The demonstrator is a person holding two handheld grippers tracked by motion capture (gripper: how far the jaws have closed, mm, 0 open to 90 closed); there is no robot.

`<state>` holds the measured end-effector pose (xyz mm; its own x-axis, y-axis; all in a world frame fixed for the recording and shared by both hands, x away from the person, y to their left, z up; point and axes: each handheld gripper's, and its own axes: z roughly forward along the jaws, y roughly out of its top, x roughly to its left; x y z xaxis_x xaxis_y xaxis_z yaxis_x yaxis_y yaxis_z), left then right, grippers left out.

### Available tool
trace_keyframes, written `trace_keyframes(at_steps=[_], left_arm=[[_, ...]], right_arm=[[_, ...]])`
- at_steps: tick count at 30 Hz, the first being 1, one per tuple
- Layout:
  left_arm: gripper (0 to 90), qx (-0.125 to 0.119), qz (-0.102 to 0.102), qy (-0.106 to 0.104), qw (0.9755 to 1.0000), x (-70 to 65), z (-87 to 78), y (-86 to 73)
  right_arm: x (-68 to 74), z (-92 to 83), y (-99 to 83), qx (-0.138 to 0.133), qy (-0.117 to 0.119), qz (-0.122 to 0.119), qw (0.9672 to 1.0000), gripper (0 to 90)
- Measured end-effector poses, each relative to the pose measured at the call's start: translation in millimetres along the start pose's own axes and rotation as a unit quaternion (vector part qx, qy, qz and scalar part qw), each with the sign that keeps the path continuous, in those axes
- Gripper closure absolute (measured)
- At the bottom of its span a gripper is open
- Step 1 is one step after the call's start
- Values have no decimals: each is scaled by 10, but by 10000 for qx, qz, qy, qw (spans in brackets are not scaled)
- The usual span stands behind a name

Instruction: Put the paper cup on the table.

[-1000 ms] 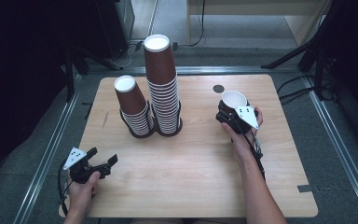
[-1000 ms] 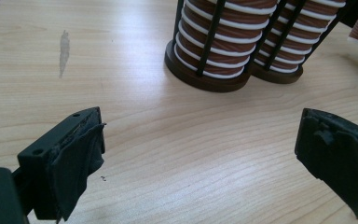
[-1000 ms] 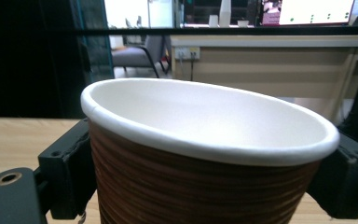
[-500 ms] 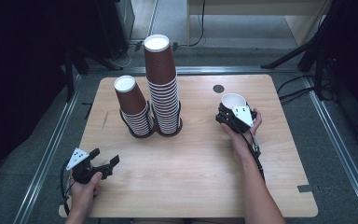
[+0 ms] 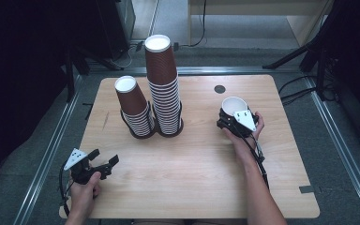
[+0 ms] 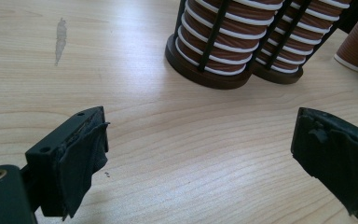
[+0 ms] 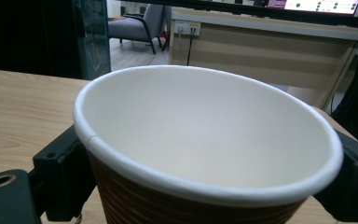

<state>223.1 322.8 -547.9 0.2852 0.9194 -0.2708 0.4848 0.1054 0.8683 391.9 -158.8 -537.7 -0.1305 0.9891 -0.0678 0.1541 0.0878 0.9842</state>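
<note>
Brown ribbed paper cup (image 7: 205, 154) between the just-opening right gripper (image 5: 235, 123), grip unclear, lower part hidden, left gripper (image 5: 104, 163) spread above the wooden worktop (image 5: 192, 173).

Two stacks of brown cups stand side by side in black holders, left-centre on the table: taller stack (image 5: 163, 89) right, shorter stack (image 5: 134, 108) left.

text: none legible | labels: none | brands: none | numbers: none
</note>
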Motion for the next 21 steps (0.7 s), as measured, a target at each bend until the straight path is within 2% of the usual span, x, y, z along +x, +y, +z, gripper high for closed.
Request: trace_keyframes(at_steps=[4,9,13,18,21], left_arm=[[38,-2,-5,6,10000,-2,-2,-1],[38,-10,-2,20,10000,-3,-3,-2],[20,-21,-46,58,10000,3,-8,-1],[19,-48,-114,97,9999,18,-20,-1],[19,-54,-122,110,9999,18,-20,-2]], right_arm=[[-27,-8,0,64,77,166,9998,10],[-67,-36,18,84,98,248,9996,0],[-95,-61,33,94,124,213,9997,0],[-101,-165,33,137,230,5,9996,0],[-111,-223,15,139,194,-112,9997,0]])
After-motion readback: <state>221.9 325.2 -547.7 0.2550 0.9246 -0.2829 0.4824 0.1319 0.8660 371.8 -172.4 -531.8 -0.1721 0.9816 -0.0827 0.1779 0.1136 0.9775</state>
